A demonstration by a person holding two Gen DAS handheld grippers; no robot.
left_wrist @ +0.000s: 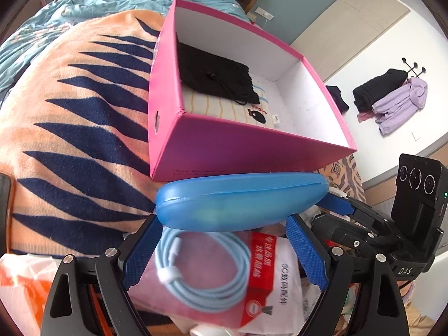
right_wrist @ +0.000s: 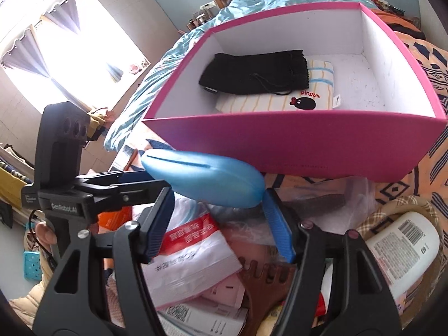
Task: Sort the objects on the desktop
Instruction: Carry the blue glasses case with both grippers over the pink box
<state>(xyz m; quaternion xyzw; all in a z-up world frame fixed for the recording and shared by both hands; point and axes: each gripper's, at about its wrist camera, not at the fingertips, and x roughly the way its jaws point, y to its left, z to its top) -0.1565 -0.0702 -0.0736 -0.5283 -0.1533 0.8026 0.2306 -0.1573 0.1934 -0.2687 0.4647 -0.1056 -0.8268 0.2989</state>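
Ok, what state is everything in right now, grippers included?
Blue case: closed, at both grippers' fingertips.
Pink box: open-topped, no lid on it.
Black pouch: lying flat in the pink box, on the striped cloth.
Cable: coiled, banded.
White bottle: lying on its side.
Left gripper: jaws wide, grip unclear.
Right gripper: jaws apart, grip unclear.
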